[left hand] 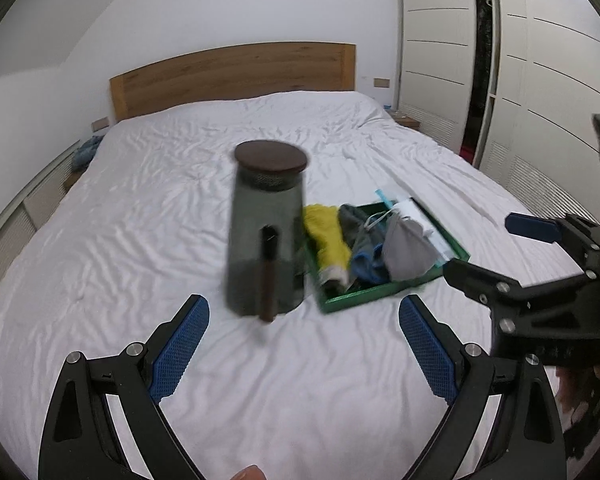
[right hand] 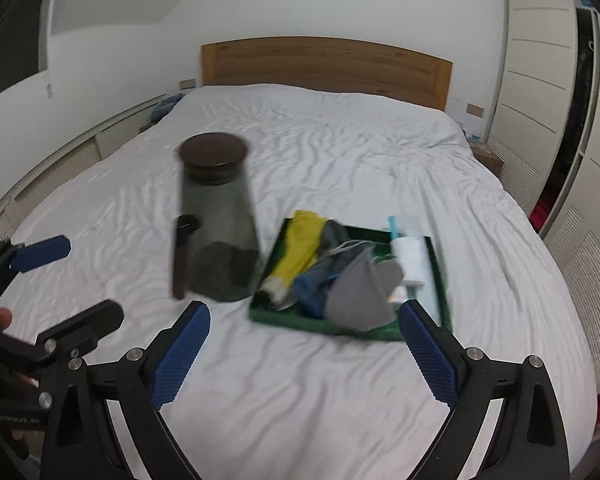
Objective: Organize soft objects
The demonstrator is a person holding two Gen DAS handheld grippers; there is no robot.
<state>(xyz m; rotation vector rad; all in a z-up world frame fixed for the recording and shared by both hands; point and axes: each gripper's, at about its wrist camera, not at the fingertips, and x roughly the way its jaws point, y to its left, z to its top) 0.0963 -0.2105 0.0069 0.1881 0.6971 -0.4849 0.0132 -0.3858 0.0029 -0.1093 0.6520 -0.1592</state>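
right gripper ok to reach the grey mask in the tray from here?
Probably yes. The right gripper is open and empty, the grey mask lies on top at the near edge of the green tray, and only bare sheet lies between. The jug stands off to the left.

Green tray [left hand: 380,292], yellow cloth [left hand: 326,236] (white sheet [left hand: 140,220]).

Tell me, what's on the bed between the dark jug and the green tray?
Nothing. The dark jug and green tray stand close together on the bed, with only a thin strip of white sheet between them, clearest in the right wrist view.
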